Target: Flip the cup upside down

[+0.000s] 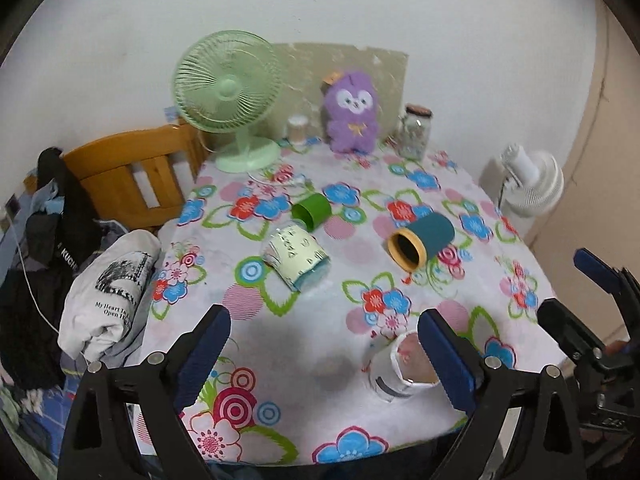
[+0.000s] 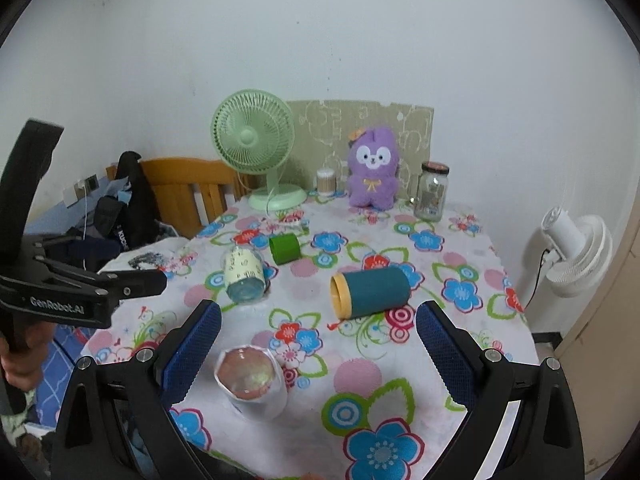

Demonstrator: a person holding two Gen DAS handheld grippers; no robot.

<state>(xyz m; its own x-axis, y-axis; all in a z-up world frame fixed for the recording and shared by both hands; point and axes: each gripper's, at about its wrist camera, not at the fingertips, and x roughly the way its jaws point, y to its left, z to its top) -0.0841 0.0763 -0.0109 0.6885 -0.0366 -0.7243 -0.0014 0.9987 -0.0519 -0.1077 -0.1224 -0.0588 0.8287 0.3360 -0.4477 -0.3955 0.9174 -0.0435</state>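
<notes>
- The table [image 2: 460, 360] carries four cups; three lie on their sides farther off.
- The white cup [image 2: 252, 380] stands upright at the near edge, presumably the next to flip.
- Right gripper [image 2: 318, 354] and left gripper [image 1: 324, 352] hover released, holding nothing, jaws spread wide enough to straddle it.

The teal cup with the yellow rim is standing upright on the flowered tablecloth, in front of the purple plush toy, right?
Not quite. The teal cup lies on its side on the flowered tablecloth, its yellow rim facing left, as the right wrist view shows. It is in front of the purple plush toy.
</notes>
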